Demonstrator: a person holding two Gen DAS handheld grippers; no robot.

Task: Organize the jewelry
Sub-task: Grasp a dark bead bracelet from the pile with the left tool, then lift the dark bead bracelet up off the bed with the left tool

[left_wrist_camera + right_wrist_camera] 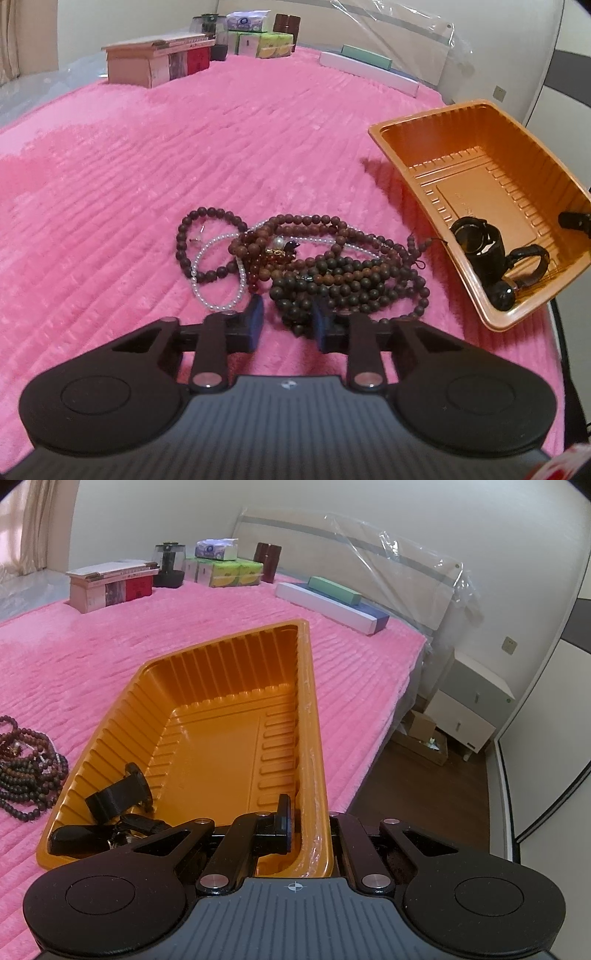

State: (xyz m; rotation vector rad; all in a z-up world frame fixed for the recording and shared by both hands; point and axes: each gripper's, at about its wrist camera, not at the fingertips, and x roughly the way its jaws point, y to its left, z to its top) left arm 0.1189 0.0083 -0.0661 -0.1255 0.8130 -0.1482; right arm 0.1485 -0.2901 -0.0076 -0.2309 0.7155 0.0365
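A: How much of the sorting is done?

B: Little, it is judged. A black watch (480,247) and a few small dark pieces are already seen in the near end of the orange tray (221,686); the rest of its floor is bare. The heap of beads (314,254) is still left on the pink blanket (184,147).

A: Where is that heap found?

B: It lies on the bed, towards the near edge, just beside the tray's long side and apart from it. The boxes (159,62) at the far edge of the bed are well apart from it.

A: How is the heap described?

B: It is made up of several strands tangled together: dark brown wooden beads, a reddish strand, and a white pearl bracelet (218,273) on the left. One brown loop is spread out to the left; the darkest beads are bunched nearest the camera. The strands are likely to drag one another when one is lifted.

A: What is told of the left gripper (288,321)?

B: Its jaws are set down at the near side of the heap, with a clump of dark beads between the blue pads (256,317). The pads look close against the clump, so the beads appear to be grasped, though full contact cannot be confirmed.

A: And the right gripper (314,830)?

B: Its jaws are clenched on the tray's near right rim, and the tray is held by it.
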